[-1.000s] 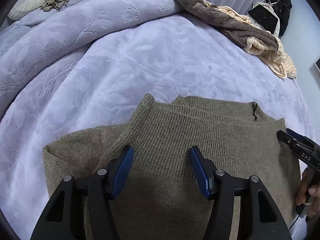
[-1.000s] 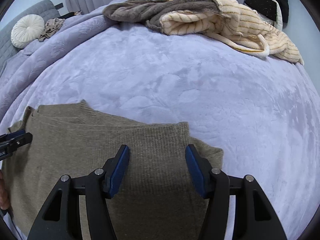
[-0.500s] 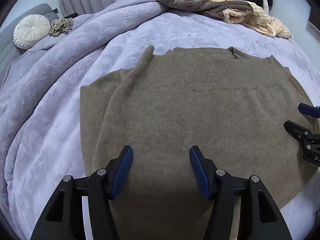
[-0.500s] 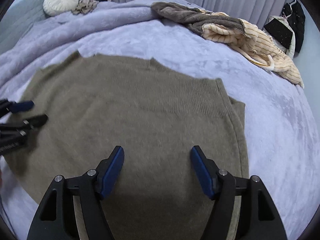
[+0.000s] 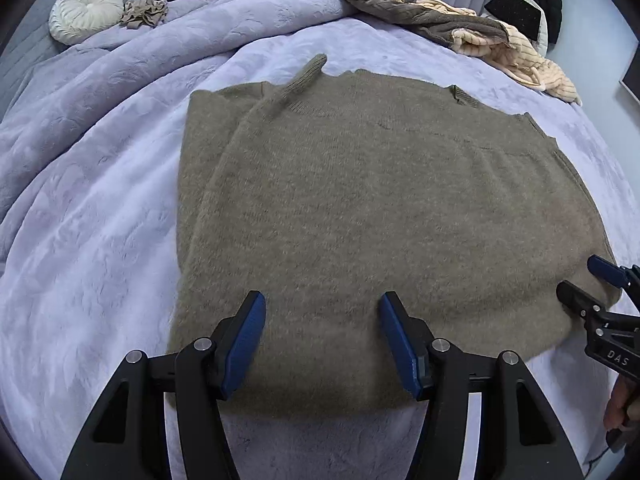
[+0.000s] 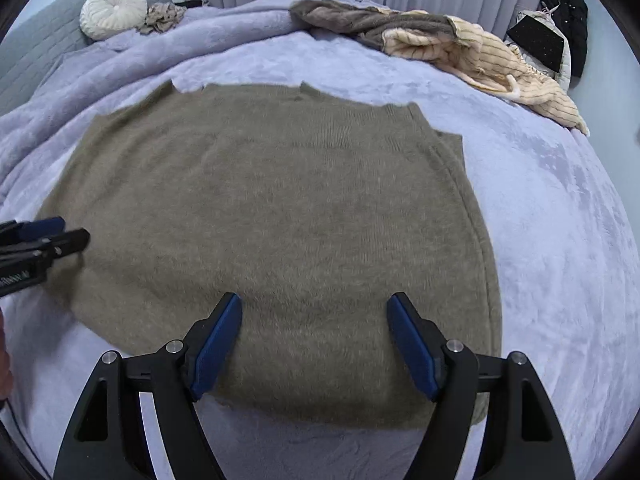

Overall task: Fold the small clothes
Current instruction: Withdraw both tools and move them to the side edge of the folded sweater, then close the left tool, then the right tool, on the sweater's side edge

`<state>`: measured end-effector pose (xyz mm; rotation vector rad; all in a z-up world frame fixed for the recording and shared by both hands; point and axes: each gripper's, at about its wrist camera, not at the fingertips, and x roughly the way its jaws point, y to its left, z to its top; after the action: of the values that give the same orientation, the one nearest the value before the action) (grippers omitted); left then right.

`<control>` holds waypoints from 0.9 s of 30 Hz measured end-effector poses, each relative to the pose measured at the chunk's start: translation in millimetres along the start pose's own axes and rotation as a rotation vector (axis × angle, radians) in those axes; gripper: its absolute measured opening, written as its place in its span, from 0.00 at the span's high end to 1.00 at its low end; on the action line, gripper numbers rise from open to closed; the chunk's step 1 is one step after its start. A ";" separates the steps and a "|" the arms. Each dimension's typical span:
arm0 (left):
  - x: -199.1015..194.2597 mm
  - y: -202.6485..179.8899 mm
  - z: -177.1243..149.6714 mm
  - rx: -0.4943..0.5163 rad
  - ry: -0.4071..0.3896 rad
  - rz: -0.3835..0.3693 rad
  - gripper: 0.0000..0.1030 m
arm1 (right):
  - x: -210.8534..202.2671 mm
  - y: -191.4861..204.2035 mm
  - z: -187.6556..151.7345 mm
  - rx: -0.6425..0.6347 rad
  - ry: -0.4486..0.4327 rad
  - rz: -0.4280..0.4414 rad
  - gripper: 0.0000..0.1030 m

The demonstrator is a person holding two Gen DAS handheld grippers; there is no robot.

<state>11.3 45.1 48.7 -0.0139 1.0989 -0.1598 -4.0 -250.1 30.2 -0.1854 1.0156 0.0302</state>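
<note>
An olive-brown knit sweater (image 5: 380,208) lies folded flat on the lavender bed cover (image 5: 92,240); it also shows in the right wrist view (image 6: 280,220). A ribbed cuff (image 5: 306,76) sticks out at its far edge. My left gripper (image 5: 322,316) is open and empty, hovering over the sweater's near edge. My right gripper (image 6: 314,316) is open and empty over the near right part of the sweater. The right gripper also shows at the right edge of the left wrist view (image 5: 588,284). The left gripper shows at the left edge of the right wrist view (image 6: 64,232).
A pile of brown and cream striped clothes (image 6: 440,40) lies at the far right of the bed. A round white cushion (image 5: 86,12) and a beige crumpled cloth (image 5: 144,12) sit far left by a grey headboard (image 6: 40,44). Black garments (image 6: 560,20) hang at the far right.
Both grippers have pulled back toward the near edge of the sweater and risen, so the whole folded sweater now shows. Both stay open and empty.
</note>
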 end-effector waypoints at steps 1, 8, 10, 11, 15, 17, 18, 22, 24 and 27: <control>-4.3 5.5 -7.6 -0.009 0.004 -0.006 0.41 | -0.4 -6.7 -8.7 0.012 -0.005 0.004 0.23; -43.7 61.3 -33.2 -0.189 -0.027 -0.145 0.41 | -45.6 -37.4 -37.9 0.106 -0.050 0.020 0.22; -39.8 85.3 -32.1 -0.293 -0.028 -0.181 0.41 | -55.2 -37.2 -38.4 0.121 -0.064 0.032 0.22; -31.5 95.7 -32.1 -0.340 -0.011 -0.210 0.41 | -58.2 -35.1 -37.3 0.125 -0.067 0.038 0.22; 9.3 113.6 -28.5 -0.467 0.058 -0.366 0.41 | -62.2 -18.1 -29.0 0.105 -0.074 0.069 0.22; 19.0 110.6 -18.7 -0.482 0.042 -0.466 0.41 | -60.7 -7.5 -22.0 0.081 -0.072 0.071 0.22; 25.5 107.3 -15.0 -0.488 0.052 -0.512 0.41 | -59.8 -2.3 -18.8 0.070 -0.071 0.073 0.22; 47.0 97.4 -0.9 -0.482 0.071 -0.607 0.41 | -56.5 15.0 -1.1 0.052 -0.063 0.096 0.22; 48.6 98.9 2.4 -0.479 0.050 -0.632 0.71 | -54.8 21.2 10.2 0.053 -0.062 0.113 0.22; 52.4 98.8 0.7 -0.477 0.032 -0.665 0.76 | -51.1 31.5 31.9 0.042 -0.059 0.141 0.22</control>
<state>47.3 135.6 -6.2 -0.8118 1.1100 -0.4894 -7.6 -210.6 85.5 -0.0741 0.9681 0.1414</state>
